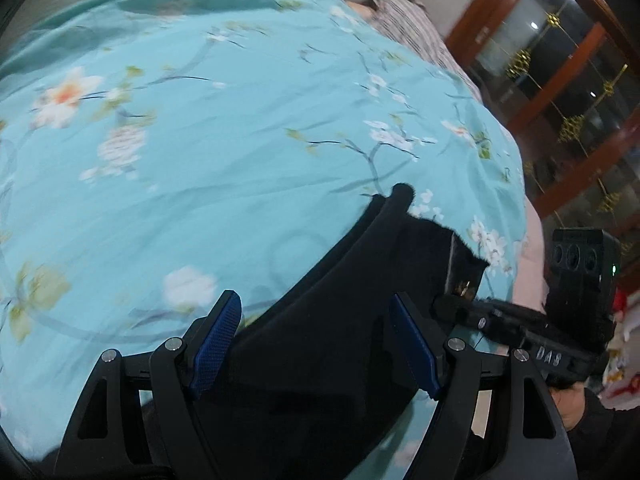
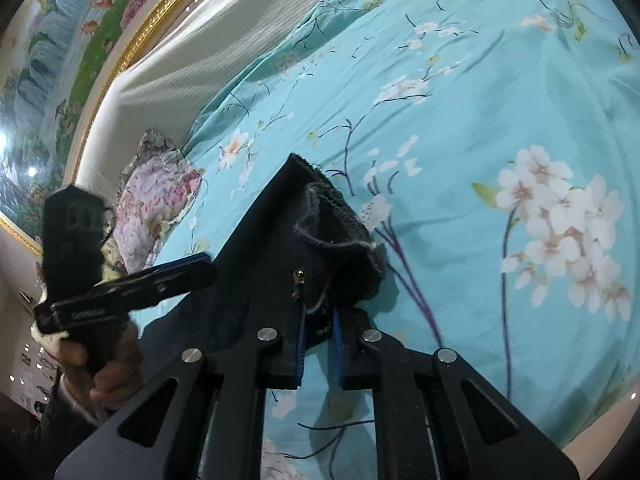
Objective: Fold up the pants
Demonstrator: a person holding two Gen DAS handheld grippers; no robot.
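- The black pants [image 1: 320, 320] are lying on a turquoise flowered bedspread [image 1: 200, 140], near its side edge in the left wrist view.
- The left gripper [image 1: 316, 344] is hanging over the dark cloth with its blue pads [image 1: 216, 344] spread wide, the cloth passing between them without either pad pressing on it.
- Only the left wrist view is showing a wooden glass-fronted cabinet [image 1: 560, 80] beyond the bed edge, and a striped cloth [image 1: 412, 28] at the far end.
- Only the right wrist view is showing the right gripper [image 2: 320, 344] pressed together on the waistband, beside the brass button [image 2: 298, 275], with the fleecy lining turned outward.
- That view is also showing a framed landscape painting [image 2: 60, 80], a flowered pillow [image 2: 156, 200] and the hand [image 2: 104, 372] carrying the other tool.
- Open bedspread is stretching away ahead of both grippers.
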